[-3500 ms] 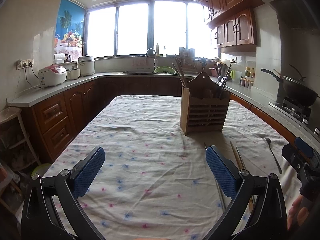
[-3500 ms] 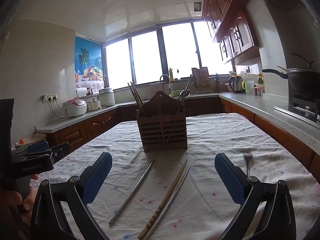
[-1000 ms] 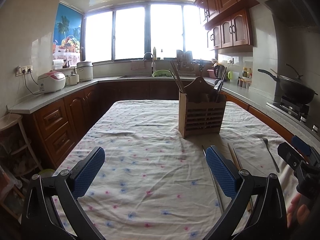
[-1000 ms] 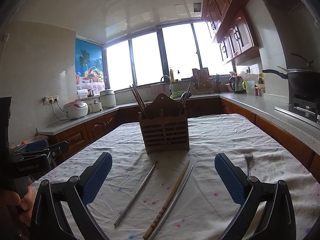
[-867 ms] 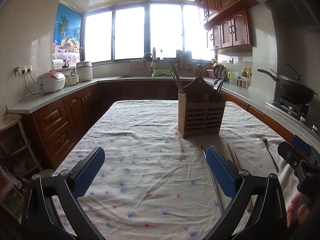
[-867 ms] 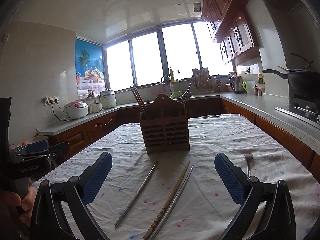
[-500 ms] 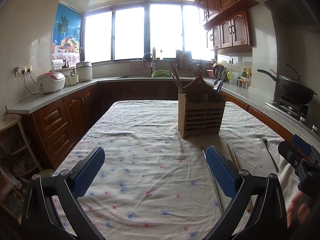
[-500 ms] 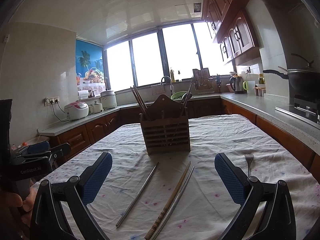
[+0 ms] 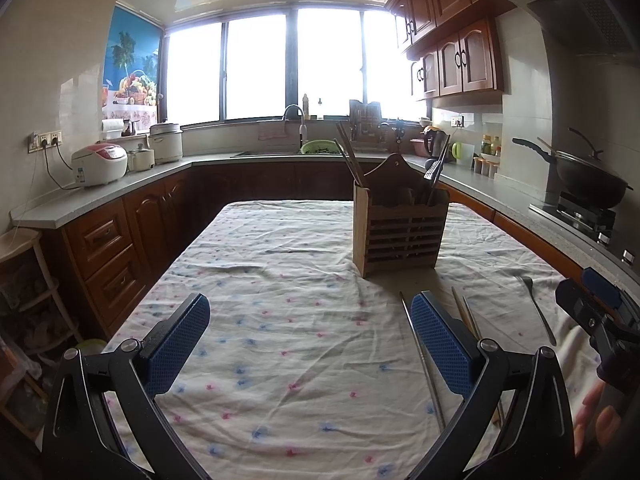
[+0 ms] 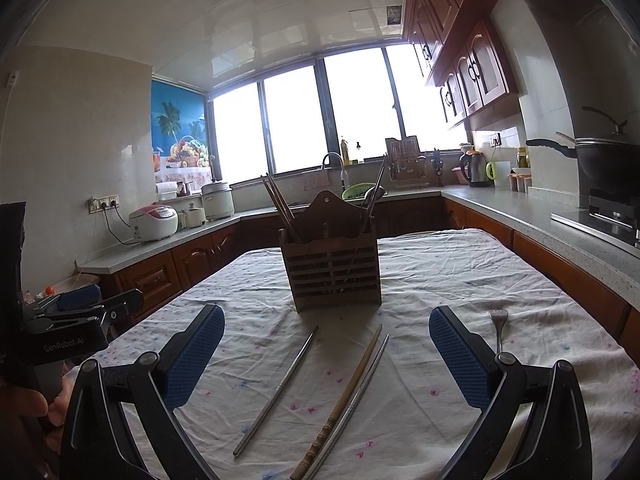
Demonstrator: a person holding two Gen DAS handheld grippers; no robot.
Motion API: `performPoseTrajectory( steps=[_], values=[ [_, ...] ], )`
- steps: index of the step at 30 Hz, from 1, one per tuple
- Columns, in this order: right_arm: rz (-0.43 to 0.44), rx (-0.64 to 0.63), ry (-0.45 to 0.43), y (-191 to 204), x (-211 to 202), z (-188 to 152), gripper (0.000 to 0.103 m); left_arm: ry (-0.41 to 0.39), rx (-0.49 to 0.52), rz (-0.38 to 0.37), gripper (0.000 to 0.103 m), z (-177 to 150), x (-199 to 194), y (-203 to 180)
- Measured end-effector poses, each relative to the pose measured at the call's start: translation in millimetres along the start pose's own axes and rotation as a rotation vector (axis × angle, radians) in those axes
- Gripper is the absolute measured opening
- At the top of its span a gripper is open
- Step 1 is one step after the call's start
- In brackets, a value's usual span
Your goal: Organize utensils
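A wooden utensil holder (image 10: 334, 270) stands mid-table with chopsticks and utensils in it; it also shows in the left wrist view (image 9: 400, 232). On the cloth before it lie a metal chopstick (image 10: 278, 388), a wooden chopstick (image 10: 340, 400), a second metal chopstick (image 10: 360, 388) beside it, and a fork (image 10: 498, 326). My right gripper (image 10: 326, 354) is open and empty, above the chopsticks. My left gripper (image 9: 310, 342) is open and empty, over bare cloth left of the metal chopstick (image 9: 422, 360). The fork shows in the left wrist view (image 9: 538, 308) too.
The table has a floral cloth (image 9: 280, 288). Counters run around it, with rice cookers (image 9: 100, 164) at left, a sink (image 9: 296, 136) at back and a wok (image 9: 588, 180) on the stove at right. A shelf rack (image 9: 24, 300) stands at far left.
Both grippers have drifted slightly; the holder and chopsticks shift a little rightward in the right wrist view. Both grippers stay open and empty. The utensils lie unmoved.
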State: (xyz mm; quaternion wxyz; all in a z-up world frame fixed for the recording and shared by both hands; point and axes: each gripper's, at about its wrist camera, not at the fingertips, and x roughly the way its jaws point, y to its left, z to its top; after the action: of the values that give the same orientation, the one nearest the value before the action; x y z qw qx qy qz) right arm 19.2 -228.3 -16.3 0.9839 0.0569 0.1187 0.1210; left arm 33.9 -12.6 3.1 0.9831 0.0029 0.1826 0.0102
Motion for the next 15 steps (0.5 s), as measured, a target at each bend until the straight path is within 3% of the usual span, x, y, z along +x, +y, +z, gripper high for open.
performPoseTrajectory(
  steps=[15],
  values=[
    [0.001,0.002,0.0,0.4,0.1,0.0,0.103,0.006,0.003,-0.01,0.103,2.1,3.7,-2.2]
  ],
)
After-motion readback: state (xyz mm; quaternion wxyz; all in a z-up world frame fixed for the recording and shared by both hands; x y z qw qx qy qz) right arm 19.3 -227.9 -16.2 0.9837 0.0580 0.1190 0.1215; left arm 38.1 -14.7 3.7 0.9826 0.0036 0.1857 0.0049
